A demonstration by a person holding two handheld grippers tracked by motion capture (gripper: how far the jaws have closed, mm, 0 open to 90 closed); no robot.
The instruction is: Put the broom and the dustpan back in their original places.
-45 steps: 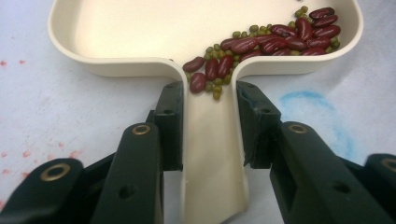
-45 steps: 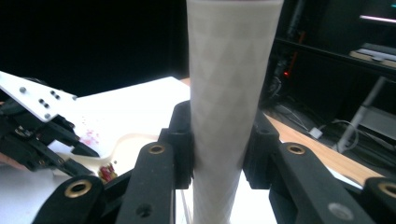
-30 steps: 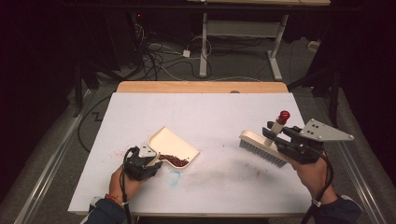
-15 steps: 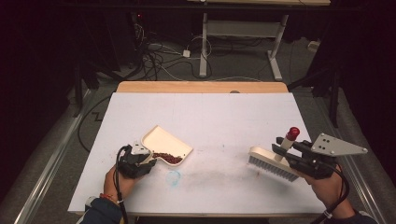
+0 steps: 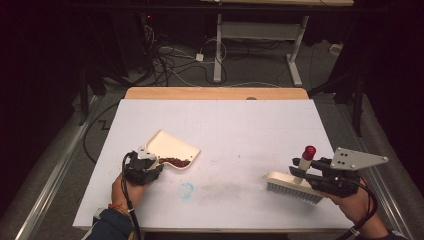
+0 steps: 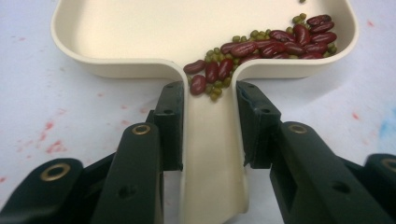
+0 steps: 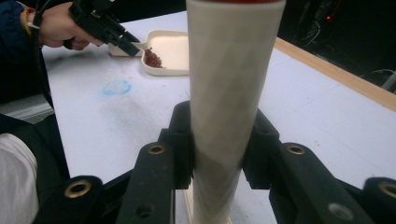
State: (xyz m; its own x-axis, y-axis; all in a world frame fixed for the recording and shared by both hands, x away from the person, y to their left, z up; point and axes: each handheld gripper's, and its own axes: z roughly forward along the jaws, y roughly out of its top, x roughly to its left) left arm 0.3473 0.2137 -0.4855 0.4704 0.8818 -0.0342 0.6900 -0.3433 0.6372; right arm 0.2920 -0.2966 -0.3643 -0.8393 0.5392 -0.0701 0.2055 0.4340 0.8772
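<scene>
Left gripper (image 5: 150, 161) is clamping the dustpan (image 5: 172, 149) by its handle, both jaws pressing the handle's sides in the left gripper view (image 6: 209, 121), so the pan is sitting flat on the white table (image 5: 240, 125) with the collected load pooled at the handle end. That load, red kidney beans (image 6: 261, 46) mixed with small green beans (image 6: 215, 88), is lying against the pan's rear wall and spilling a little into the handle channel; likely the pan is being kept level to stop it rolling out. Right gripper (image 5: 304, 172) is gripping the brush (image 5: 292, 185) around its upright, red-capped handle (image 7: 229, 93), jaws closed on it, bristles down and resting on the table well to the right of the dustpan. A faint blue ring mark (image 5: 186, 190) is showing just in front of the dustpan. Compared with 1 second ago: the brush is sitting lower and nearer the person's edge, farther from the dustpan, and the dustpan is sitting turned slightly, its position near enough unchanged.
</scene>
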